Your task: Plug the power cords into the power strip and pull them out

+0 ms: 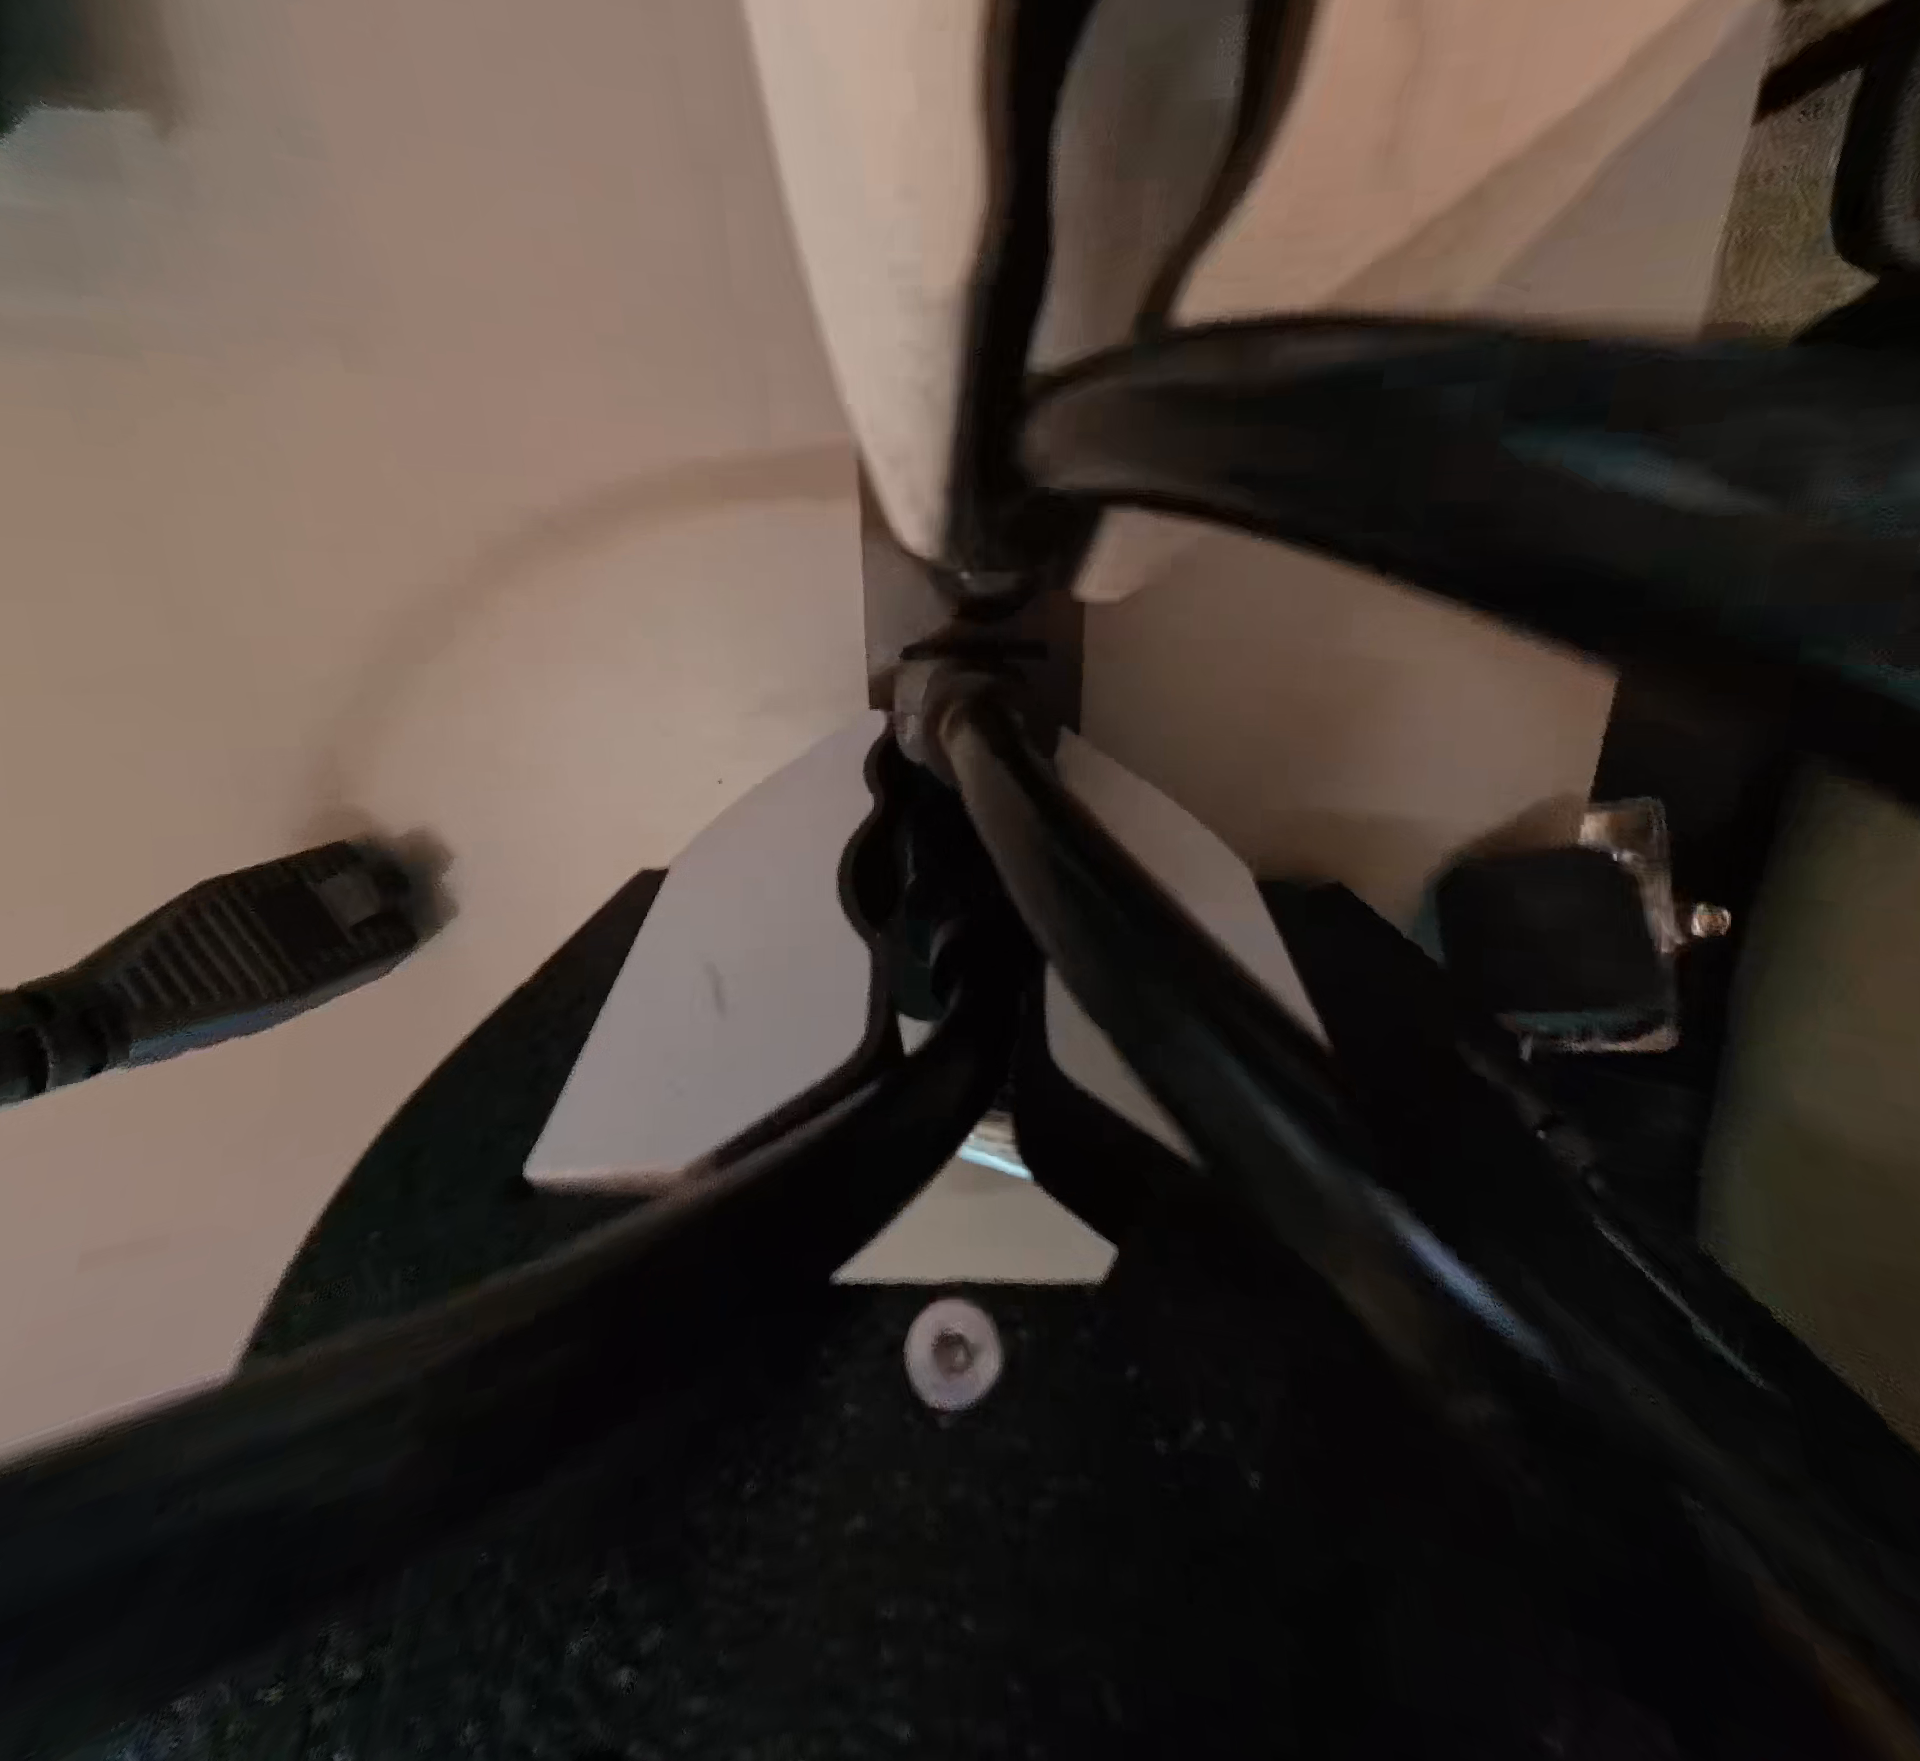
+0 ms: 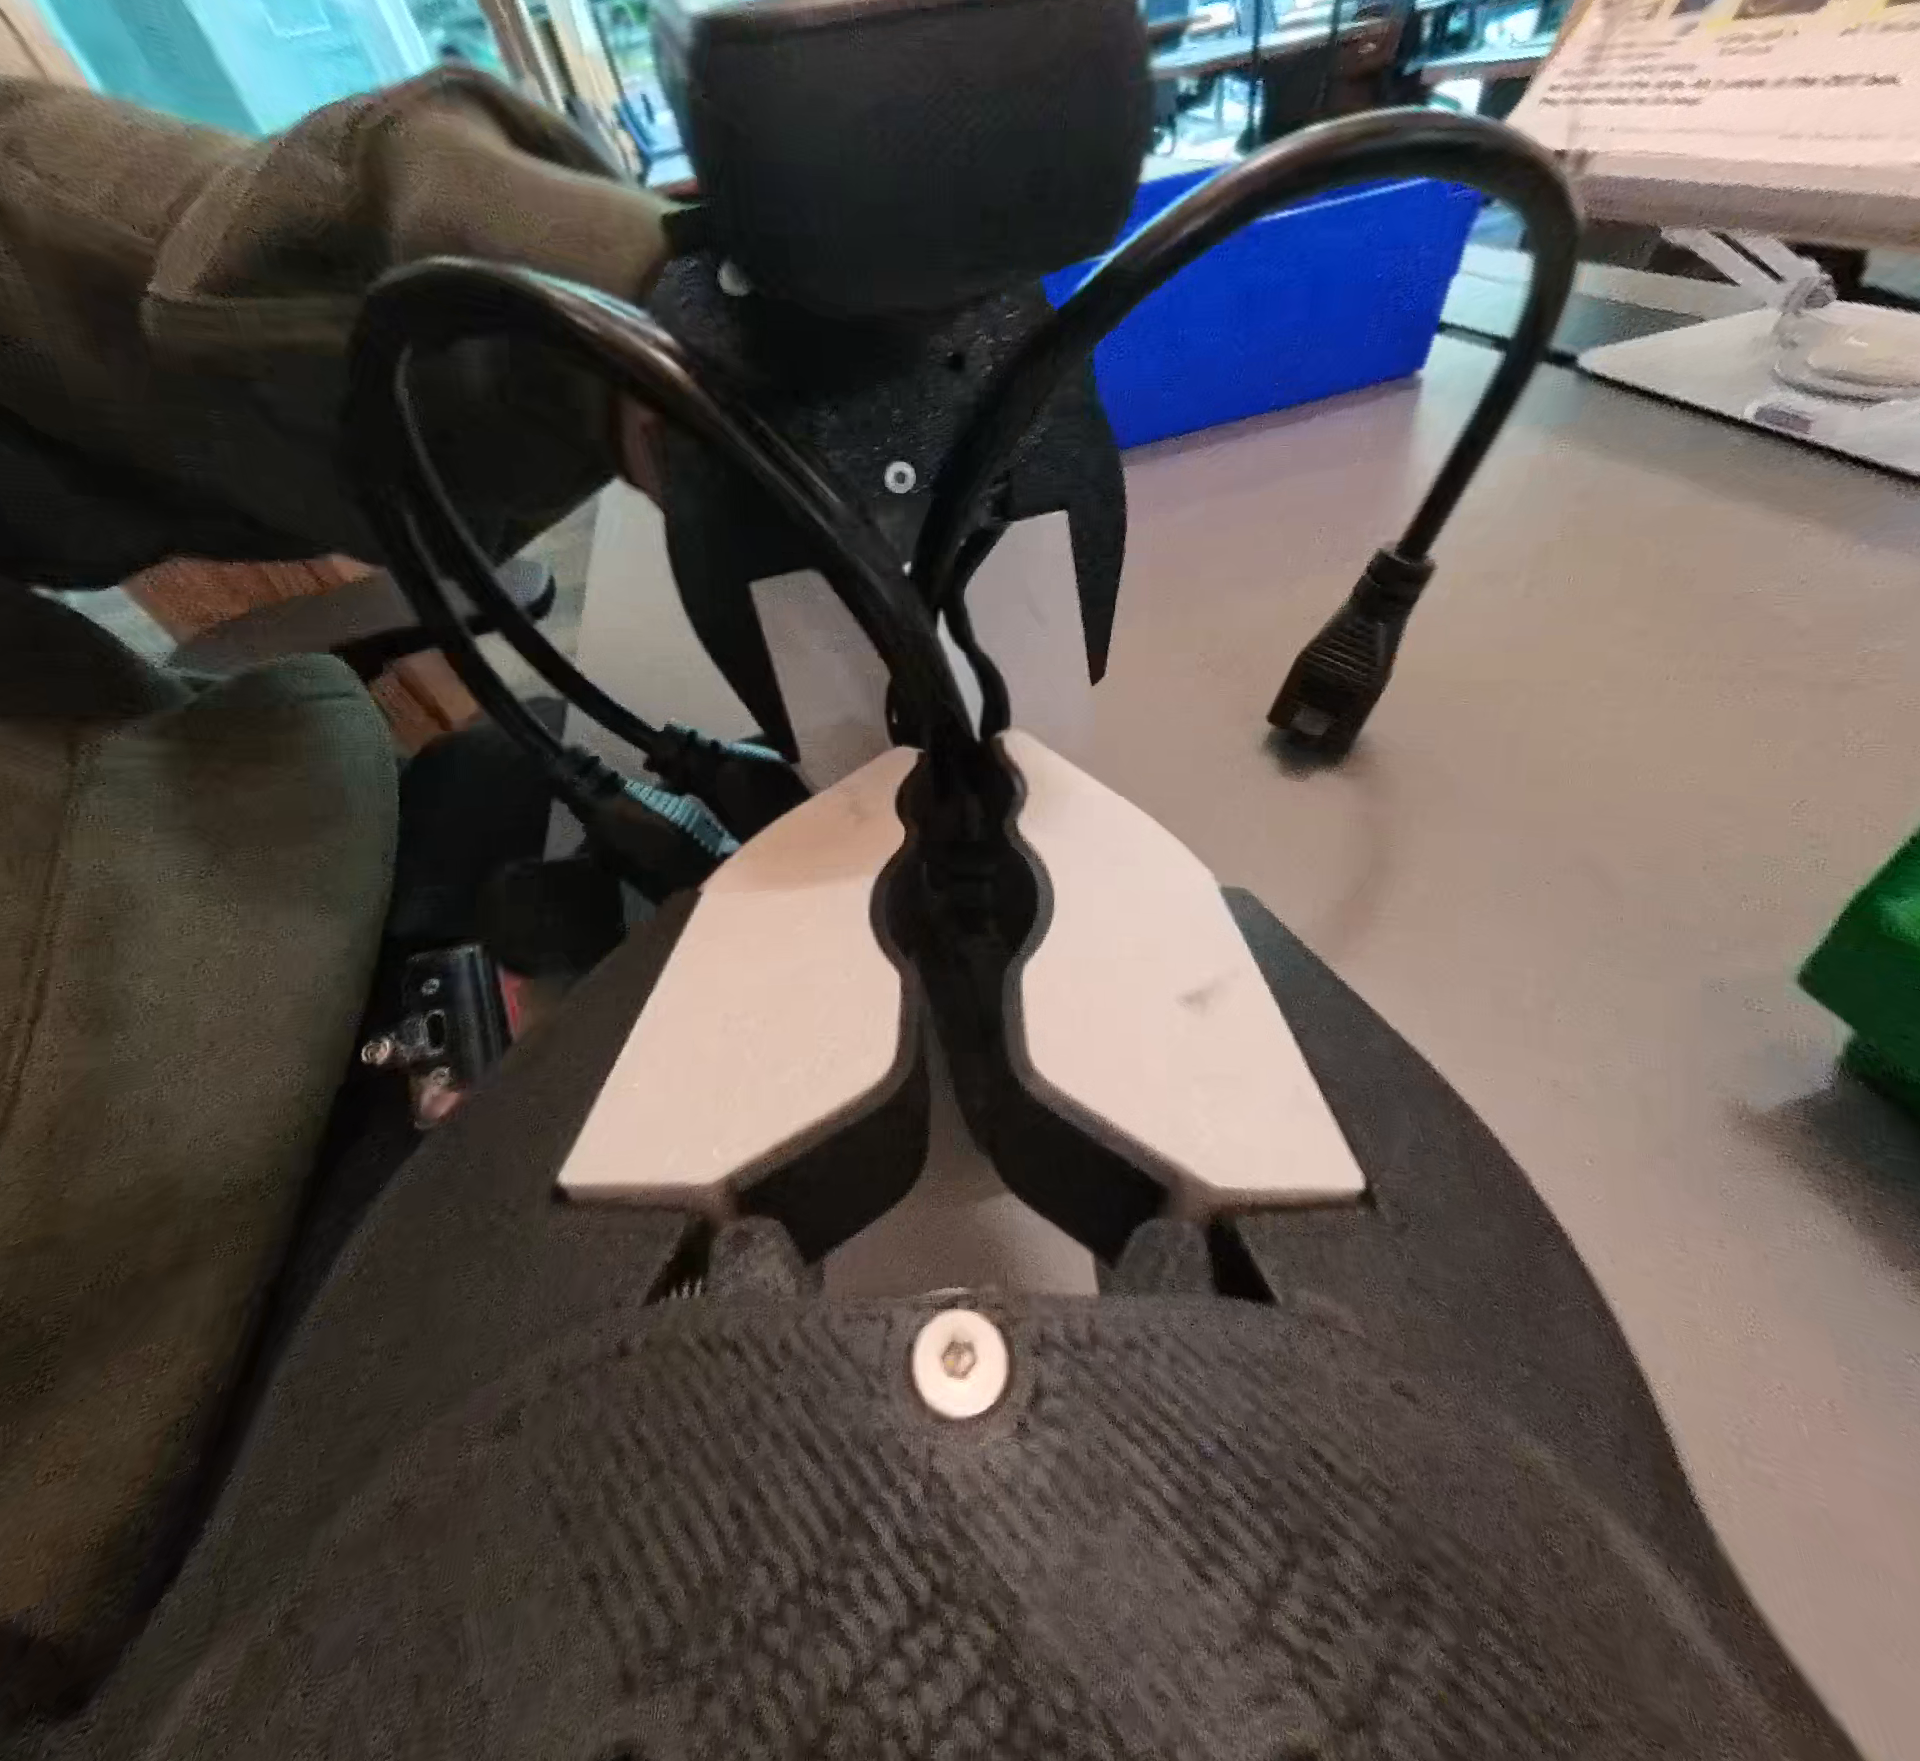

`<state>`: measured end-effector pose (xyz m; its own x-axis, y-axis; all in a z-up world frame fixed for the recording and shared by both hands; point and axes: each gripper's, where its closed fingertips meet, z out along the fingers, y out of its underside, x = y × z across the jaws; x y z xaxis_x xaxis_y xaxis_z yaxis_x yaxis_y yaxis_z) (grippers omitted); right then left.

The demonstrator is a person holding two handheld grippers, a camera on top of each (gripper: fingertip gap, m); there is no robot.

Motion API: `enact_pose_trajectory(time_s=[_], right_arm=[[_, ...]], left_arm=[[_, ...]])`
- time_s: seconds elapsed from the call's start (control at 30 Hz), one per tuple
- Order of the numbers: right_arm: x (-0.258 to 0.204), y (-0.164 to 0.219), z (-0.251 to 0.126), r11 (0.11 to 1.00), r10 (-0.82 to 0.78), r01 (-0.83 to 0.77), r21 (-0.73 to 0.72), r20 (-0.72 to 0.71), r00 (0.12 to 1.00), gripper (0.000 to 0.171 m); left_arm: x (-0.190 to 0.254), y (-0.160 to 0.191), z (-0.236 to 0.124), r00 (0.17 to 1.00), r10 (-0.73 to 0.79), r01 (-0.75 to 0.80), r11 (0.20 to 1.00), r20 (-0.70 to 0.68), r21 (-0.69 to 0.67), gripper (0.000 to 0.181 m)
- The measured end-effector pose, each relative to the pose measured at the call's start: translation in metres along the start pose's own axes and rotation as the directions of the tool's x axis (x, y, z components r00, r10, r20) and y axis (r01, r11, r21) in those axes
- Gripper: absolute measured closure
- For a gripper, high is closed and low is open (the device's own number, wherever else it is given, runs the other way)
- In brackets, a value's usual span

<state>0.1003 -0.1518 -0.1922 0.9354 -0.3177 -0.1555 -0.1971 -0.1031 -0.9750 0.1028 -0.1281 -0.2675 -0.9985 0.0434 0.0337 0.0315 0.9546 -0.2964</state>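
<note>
A bundle of black power cords (image 2: 951,672) hangs between my two grippers above the grey table (image 2: 1507,880). My right gripper (image 2: 961,747) is shut on the bundle at its white fingertips. My left gripper (image 1: 971,737) faces it from above, its white fingers (image 1: 727,963) closed around the same bundle (image 1: 987,776); it also shows in the right wrist view (image 2: 914,205). One cord arches right and its black connector (image 2: 1340,662) touches the table; the left wrist view shows it at the left (image 1: 260,942). Two black plugs (image 2: 686,797) hang at the left. No power strip is in view.
A blue bin (image 2: 1278,309) stands at the back of the table, a white stand with a printed sheet (image 2: 1766,49) at the back right, a green object (image 2: 1870,984) at the right edge. A person's olive sleeve (image 2: 260,257) fills the left side. The grippers' ends are close to 8 centimeters from one another.
</note>
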Motion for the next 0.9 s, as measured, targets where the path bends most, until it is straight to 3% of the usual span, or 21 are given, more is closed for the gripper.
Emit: enact_pose_trajectory(time_s=[0.27, 0.37, 0.5, 0.67, 0.77, 0.9], right_arm=[[0.000, 0.005, -0.012, 0.995, -0.054, 0.053, -0.086, -0.014, 0.998, 0.161], [0.007, 0.015, -0.019, 0.985, -0.077, 0.066, -0.158, -0.064, 0.995, 0.133], [0.006, 0.033, -0.019, 0.981, -0.044, 0.035, -0.190, -0.042, 0.998, 0.127], [0.003, 0.042, -0.003, 0.955, -0.152, 0.149, -0.257, 0.011, 0.988, 0.134], [0.004, 0.045, 0.003, 0.948, -0.149, 0.158, -0.276, 0.055, 0.987, 0.146], [0.004, 0.046, 0.004, 0.950, -0.121, 0.137, -0.281, 0.075, 0.990, 0.146]], left_arm=[[0.003, -0.005, 0.001, 1.000, 0.019, -0.019, 0.999, -0.006, 0.032, 0.162], [0.003, -0.005, 0.001, 1.000, 0.030, -0.030, 0.999, 0.008, 0.014, 0.162], [0.003, -0.005, 0.001, 1.000, 0.031, -0.031, 0.999, 0.004, 0.018, 0.162], [0.003, -0.005, 0.001, 1.000, 0.028, -0.028, 0.999, 0.006, 0.019, 0.162], [0.003, -0.005, 0.001, 1.000, 0.024, -0.024, 0.999, 0.007, 0.023, 0.162], [0.003, -0.005, 0.001, 1.000, 0.024, -0.024, 1.000, 0.007, 0.019, 0.163]])
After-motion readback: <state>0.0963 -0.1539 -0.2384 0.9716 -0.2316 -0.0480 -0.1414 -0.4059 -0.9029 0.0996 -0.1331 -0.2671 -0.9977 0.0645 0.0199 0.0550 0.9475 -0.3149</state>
